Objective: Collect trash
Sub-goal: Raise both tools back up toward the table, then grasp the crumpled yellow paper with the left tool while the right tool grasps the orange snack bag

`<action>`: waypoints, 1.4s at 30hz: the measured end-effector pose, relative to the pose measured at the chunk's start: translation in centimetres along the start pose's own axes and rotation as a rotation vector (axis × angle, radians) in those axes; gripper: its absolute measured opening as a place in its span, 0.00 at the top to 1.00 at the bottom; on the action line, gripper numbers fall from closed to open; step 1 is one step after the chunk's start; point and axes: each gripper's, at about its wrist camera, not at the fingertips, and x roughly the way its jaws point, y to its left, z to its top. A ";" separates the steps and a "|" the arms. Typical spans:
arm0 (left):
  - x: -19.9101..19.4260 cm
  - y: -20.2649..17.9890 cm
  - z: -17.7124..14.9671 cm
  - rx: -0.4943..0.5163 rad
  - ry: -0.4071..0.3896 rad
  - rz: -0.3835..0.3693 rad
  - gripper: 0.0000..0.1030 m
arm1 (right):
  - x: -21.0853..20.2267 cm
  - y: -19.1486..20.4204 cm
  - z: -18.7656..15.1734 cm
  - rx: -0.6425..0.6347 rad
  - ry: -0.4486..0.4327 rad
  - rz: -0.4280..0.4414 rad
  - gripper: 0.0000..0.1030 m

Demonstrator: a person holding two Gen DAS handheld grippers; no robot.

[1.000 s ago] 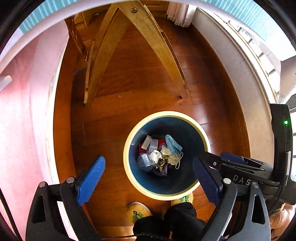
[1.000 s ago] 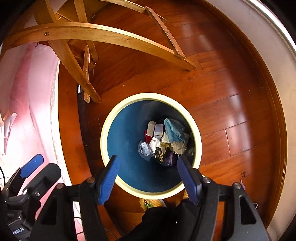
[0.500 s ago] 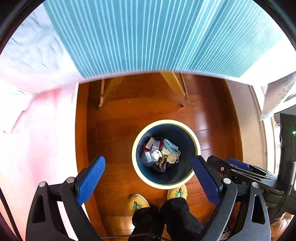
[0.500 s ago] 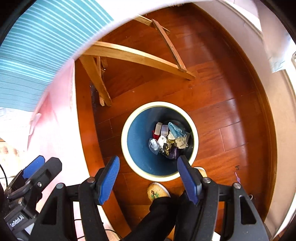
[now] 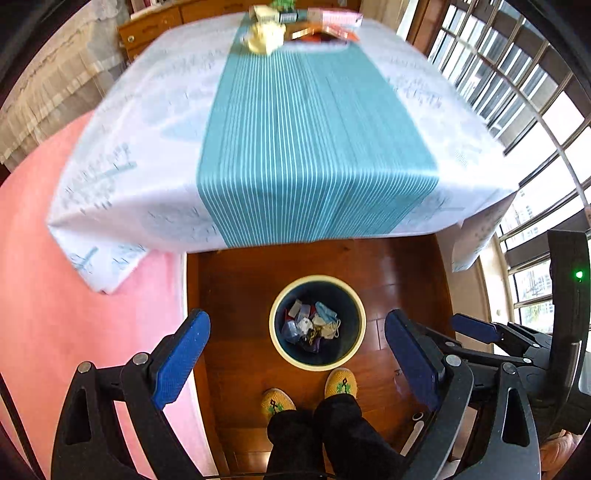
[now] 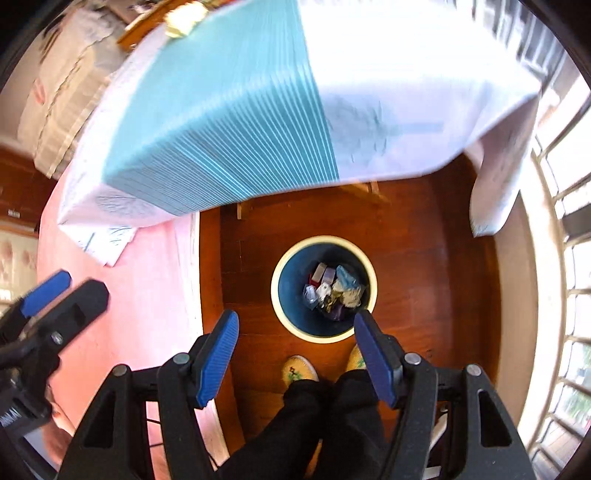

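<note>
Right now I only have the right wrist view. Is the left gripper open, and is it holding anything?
Observer: The left gripper is open, with nothing between its fingers.
Operator: What else is on the table besides the yellow wad?
Observer: Beside the wad, at the far end, there is a pink box. It is too blurred to tell whether it is trash.
Operator: Any status light on my unit?
Observer: Yes, a green light shows on the right gripper's body.

Striped tablecloth (image 5: 317, 147), pink rug (image 5: 74, 314), yellow slippers (image 5: 341, 382), window (image 5: 535, 122).
</note>
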 end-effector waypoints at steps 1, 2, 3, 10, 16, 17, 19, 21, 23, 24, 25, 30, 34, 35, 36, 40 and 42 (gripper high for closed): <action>-1.3 0.0 0.4 0.019 -0.014 -0.008 0.08 | -0.9 0.4 0.2 -0.018 -0.007 -0.008 0.36; -2.3 -0.1 0.7 0.019 -0.031 0.000 0.08 | -2.0 0.8 0.4 -0.037 -0.015 -0.014 0.36; -3.5 0.0 1.0 0.018 -0.049 0.007 0.08 | -2.8 1.0 0.5 -0.050 -0.023 -0.016 0.36; -10.8 0.1 3.5 0.000 -0.162 0.049 0.08 | -9.4 2.0 1.9 -0.122 -0.131 -0.013 0.36; -15.7 -0.6 5.4 -0.006 -0.266 0.084 0.08 | -14.5 1.8 4.3 -0.133 -0.259 0.005 0.36; -16.5 -1.0 5.6 -0.004 -0.282 0.092 0.08 | -15.3 1.7 4.7 -0.139 -0.283 0.011 0.36; -17.8 -1.5 6.0 0.000 -0.318 0.107 0.08 | -16.8 2.1 5.5 -0.159 -0.329 0.015 0.36; -18.7 -2.1 6.5 0.002 -0.352 0.124 0.08 | -18.1 2.3 6.1 -0.190 -0.377 0.013 0.36; -19.4 -2.8 6.9 0.008 -0.389 0.157 0.08 | -19.4 2.6 6.7 -0.227 -0.427 0.009 0.36; -19.8 -3.2 7.1 0.011 -0.401 0.169 0.08 | -19.9 2.9 7.0 -0.244 -0.449 0.003 0.36; -20.1 -3.5 7.3 0.015 -0.411 0.181 0.08 | -20.4 3.1 7.3 -0.258 -0.466 0.000 0.36; -20.6 -4.8 8.5 0.012 -0.436 0.208 0.08 | -21.7 3.8 9.5 -0.283 -0.509 0.010 0.36; -19.6 -4.4 10.3 -0.003 -0.415 0.198 0.08 | -21.5 3.6 11.5 -0.242 -0.505 0.060 0.36; -19.0 -4.1 11.0 -0.007 -0.403 0.187 0.08 | -21.2 3.5 12.0 -0.223 -0.497 0.070 0.36; -18.4 -3.9 11.5 -0.010 -0.393 0.180 0.08 | -20.7 3.3 12.5 -0.206 -0.480 0.092 0.36; -15.2 -2.3 14.4 -0.019 -0.338 0.132 0.08 | -18.6 3.1 14.7 -0.172 -0.428 0.112 0.37; -13.2 -1.3 16.0 -0.022 -0.309 0.103 0.08 | -17.5 3.4 16.0 -0.170 -0.416 0.084 0.37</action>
